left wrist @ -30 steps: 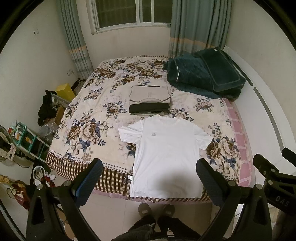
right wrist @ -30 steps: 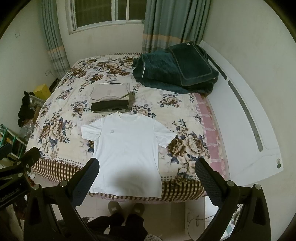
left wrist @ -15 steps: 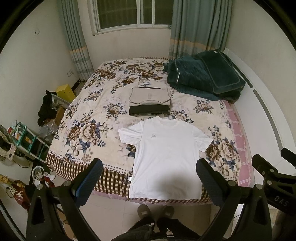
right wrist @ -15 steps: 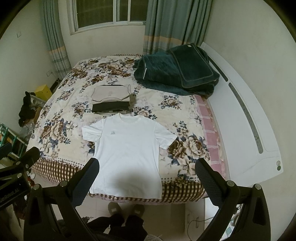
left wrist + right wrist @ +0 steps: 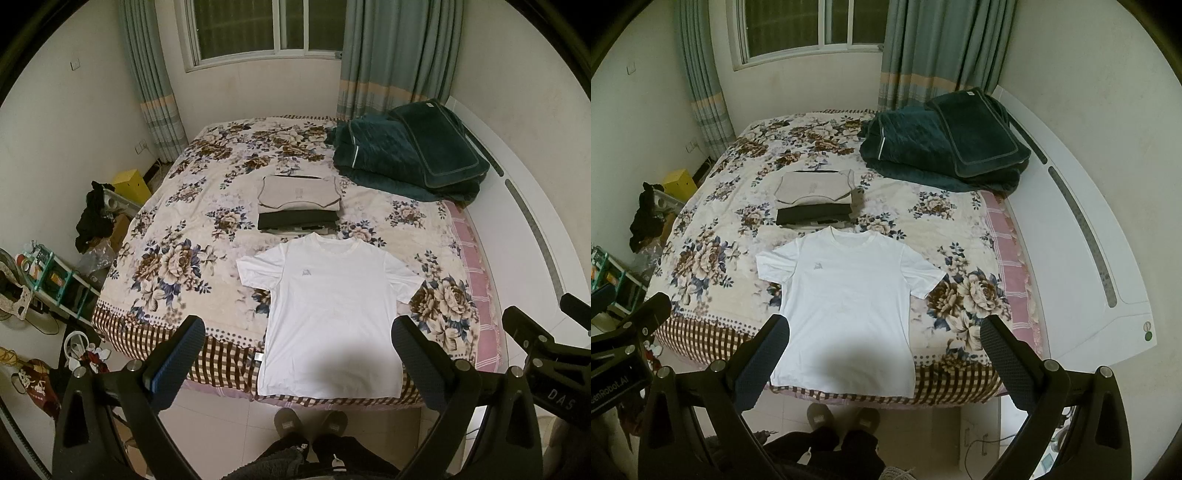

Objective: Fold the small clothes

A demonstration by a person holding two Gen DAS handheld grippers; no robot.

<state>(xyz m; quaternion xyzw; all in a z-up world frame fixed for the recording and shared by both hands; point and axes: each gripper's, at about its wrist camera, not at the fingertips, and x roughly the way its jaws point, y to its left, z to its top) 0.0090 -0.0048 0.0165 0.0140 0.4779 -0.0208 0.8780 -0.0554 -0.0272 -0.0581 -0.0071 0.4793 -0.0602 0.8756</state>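
The tee [image 5: 332,310] lies flat on the bed [image 5: 192,236], thin and floppy by the look of it. Both the left gripper [image 5: 297,338] and right gripper [image 5: 884,338] hang above it, jaws spread wide; sleeve edges or hem corners look like the best spots to pinch.

A person is wearing grey-brown felt slippers [image 5: 312,422] and dark trousers [image 5: 846,448] with a small white tag. The left black two-finger gripper [image 5: 297,338] is showing dark-blue textured pads [image 5: 177,365] on angular black arms studded with silver screws. The right black two-finger gripper [image 5: 884,336] is showing the same build, its body [image 5: 554,373] carrying white lettering "DAS". White lettering ending "enRobot.AI" is marking the left unit's body [image 5: 613,380].
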